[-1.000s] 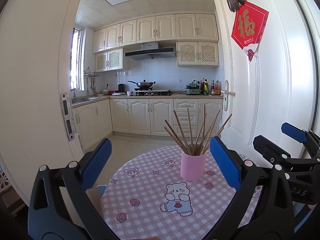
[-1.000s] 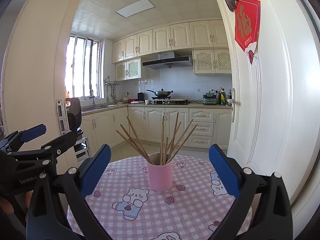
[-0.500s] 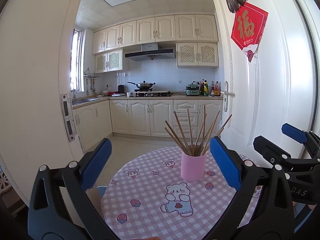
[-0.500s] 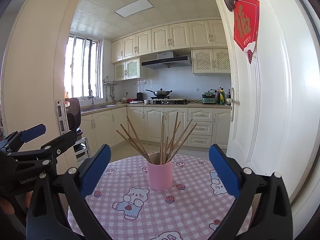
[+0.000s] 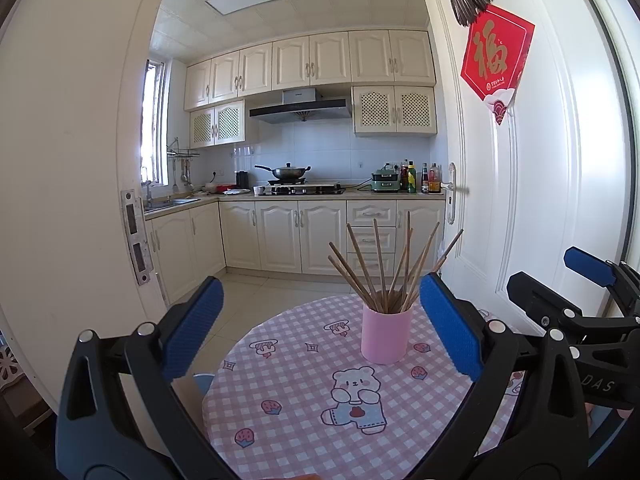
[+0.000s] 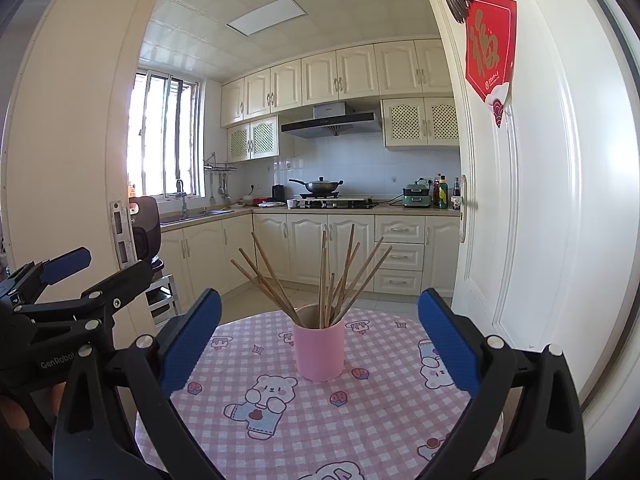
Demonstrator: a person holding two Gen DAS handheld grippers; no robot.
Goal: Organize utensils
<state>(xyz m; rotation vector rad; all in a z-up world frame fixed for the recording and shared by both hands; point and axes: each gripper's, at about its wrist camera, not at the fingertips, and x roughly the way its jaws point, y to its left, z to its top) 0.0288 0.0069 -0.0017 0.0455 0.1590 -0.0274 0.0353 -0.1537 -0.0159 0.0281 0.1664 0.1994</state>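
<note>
A pink cup [image 5: 386, 335] stands upright on a round table with a pink checked cloth [image 5: 304, 412]. Several wooden chopsticks [image 5: 384, 268] stand fanned out in it. My left gripper [image 5: 320, 324] is open and empty, held above the table's near side, short of the cup. In the right wrist view the same cup [image 6: 319, 347] and chopsticks [image 6: 320, 276] sit between my open, empty right gripper's [image 6: 320, 328] fingers, further away. The right gripper also shows in the left wrist view [image 5: 576, 296], and the left gripper in the right wrist view [image 6: 80, 280].
A white door [image 5: 520, 160] stands open just right of the table. A white door frame [image 5: 80, 160] is at the left. Beyond the table lie a tiled floor and kitchen cabinets [image 5: 304, 240].
Both views have shifted very slightly; the cup and chopsticks stay put and both grippers stay open.
</note>
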